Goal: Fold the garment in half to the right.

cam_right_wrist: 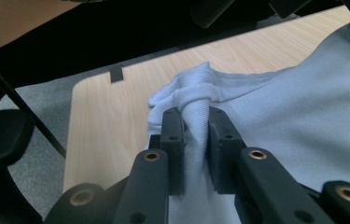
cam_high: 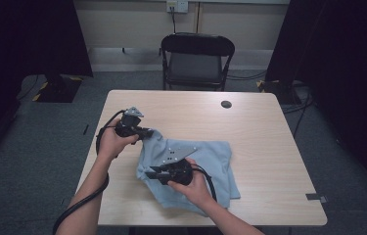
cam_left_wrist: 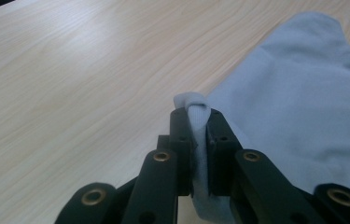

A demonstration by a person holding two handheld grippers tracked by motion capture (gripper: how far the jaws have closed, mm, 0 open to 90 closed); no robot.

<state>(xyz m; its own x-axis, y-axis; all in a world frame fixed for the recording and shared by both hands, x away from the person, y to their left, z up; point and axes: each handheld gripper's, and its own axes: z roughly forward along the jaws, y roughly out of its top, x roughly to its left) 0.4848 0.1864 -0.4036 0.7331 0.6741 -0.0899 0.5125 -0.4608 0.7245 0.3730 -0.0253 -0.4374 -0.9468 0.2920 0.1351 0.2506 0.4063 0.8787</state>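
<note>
Pale blue knit garment [cam_high: 205, 166], looks like a T-shirt or light sweatshirt, lying rumpled on the near-centre of the desk [cam_high: 259, 127], mostly flat to the right, bunched along its left edge. Soft, thin, light; no stiffness, so it will drape and sag from wherever it is pinched, and the free part will drag on the wood. Not fragile, not slippery: the knit bites well between pads. Best hold is a gathered edge or corner, not the flat middle, and two holds well apart along one hem would keep it from folding on itself.

Left gripper [cam_left_wrist: 196, 123] has its jaws clenched on a small fold of the fabric edge, a nub of cloth poking out above the tips. In the high view it sits at the garment's upper left corner [cam_high: 144, 132]. Right gripper [cam_right_wrist: 196, 121] is clamped on a thicker twisted bunch of cloth, at the lower left of the garment in the high view [cam_high: 154, 174]. Both pinches look secure; the right one holds more layers.

Light wood desk is otherwise bare, with a cable grommet [cam_high: 226, 104] far side. Black folding chair [cam_high: 196, 58] behind the desk, grey carpet around.
</note>
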